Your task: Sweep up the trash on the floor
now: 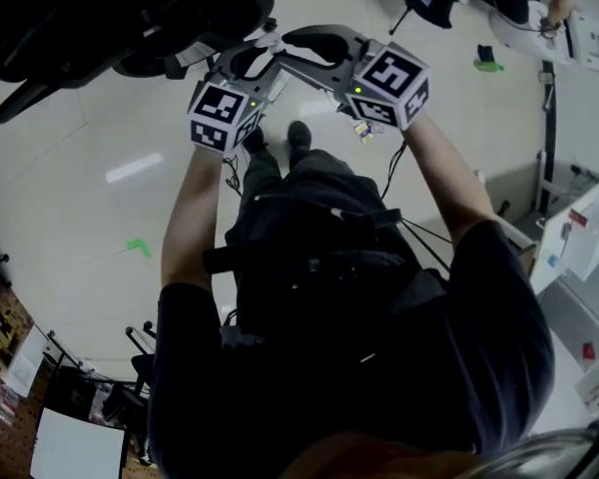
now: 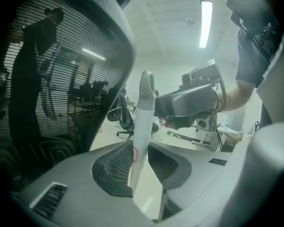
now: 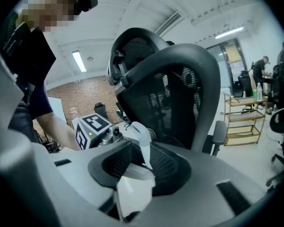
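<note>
A pale grey handle (image 2: pixel 143 122) with a loop at its top stands upright between the jaws of my left gripper (image 2: pixel 141 162), which is shut on it. My right gripper (image 3: pixel 135 167) has a white handle piece (image 3: pixel 135 186) with a curved top in its gap. Its jaws stand wide and the pads do not press on the piece. In the head view both grippers, left (image 1: pixel 242 68) and right (image 1: pixel 314 50), are held close together above the person's shoes. A small scrap (image 1: pixel 364 130) lies on the pale floor (image 1: pixel 90 118) beside the feet.
A black mesh office chair (image 1: pixel 130 18) stands right in front of the grippers and fills much of both gripper views. Green marks (image 1: pixel 138 247) lie on the floor. White equipment (image 1: pixel 579 247) lines the right side, and shelves and stands are at the lower left.
</note>
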`<state>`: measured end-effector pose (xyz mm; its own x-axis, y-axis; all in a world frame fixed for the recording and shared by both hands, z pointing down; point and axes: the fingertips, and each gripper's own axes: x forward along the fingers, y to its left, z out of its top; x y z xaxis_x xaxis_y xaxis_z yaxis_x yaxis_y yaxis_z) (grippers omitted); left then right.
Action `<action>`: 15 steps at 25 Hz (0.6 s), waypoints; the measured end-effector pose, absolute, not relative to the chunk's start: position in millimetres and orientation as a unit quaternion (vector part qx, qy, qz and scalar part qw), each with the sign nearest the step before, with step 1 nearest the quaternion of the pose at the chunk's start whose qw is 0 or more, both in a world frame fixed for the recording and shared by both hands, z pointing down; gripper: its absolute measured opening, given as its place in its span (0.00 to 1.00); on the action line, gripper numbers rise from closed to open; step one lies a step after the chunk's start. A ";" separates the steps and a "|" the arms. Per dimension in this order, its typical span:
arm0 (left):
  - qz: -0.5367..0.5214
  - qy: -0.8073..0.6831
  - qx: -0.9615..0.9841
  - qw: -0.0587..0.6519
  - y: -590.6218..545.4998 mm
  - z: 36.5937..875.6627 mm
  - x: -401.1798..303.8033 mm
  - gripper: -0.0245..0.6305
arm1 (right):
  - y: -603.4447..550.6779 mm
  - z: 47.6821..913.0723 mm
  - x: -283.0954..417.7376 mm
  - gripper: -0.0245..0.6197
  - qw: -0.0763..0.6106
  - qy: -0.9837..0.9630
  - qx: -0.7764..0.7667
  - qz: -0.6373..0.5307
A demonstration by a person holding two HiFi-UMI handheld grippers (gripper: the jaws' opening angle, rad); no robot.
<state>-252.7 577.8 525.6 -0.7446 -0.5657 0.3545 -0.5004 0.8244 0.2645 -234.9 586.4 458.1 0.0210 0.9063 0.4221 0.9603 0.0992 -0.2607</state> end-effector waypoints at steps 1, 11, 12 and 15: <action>-0.081 -0.929 0.290 0.217 579.1 530.3 -254.3 0.19 | 586.7 460.9 -236.1 0.27 0.255 -0.703 -0.661 -0.054; -0.113 -0.922 0.287 0.235 596.7 567.8 -285.6 0.19 | 562.2 496.5 -245.6 0.26 0.297 -0.749 -0.591 -0.049; -0.114 -0.922 0.285 0.234 600.1 569.5 -290.6 0.19 | 560.5 501.2 -247.1 0.26 0.301 -0.750 -0.587 -0.048; -0.116 -0.926 0.275 0.233 612.9 574.6 -304.0 0.19 | 559.8 511.1 -248.9 0.24 0.312 -0.752 -0.580 -0.043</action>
<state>-304.0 612.9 574.6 -0.7404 -0.5626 0.3679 -0.4541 0.8222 0.3432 -248.9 559.8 511.1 -0.1335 0.8445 0.5186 0.8985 0.3239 -0.2962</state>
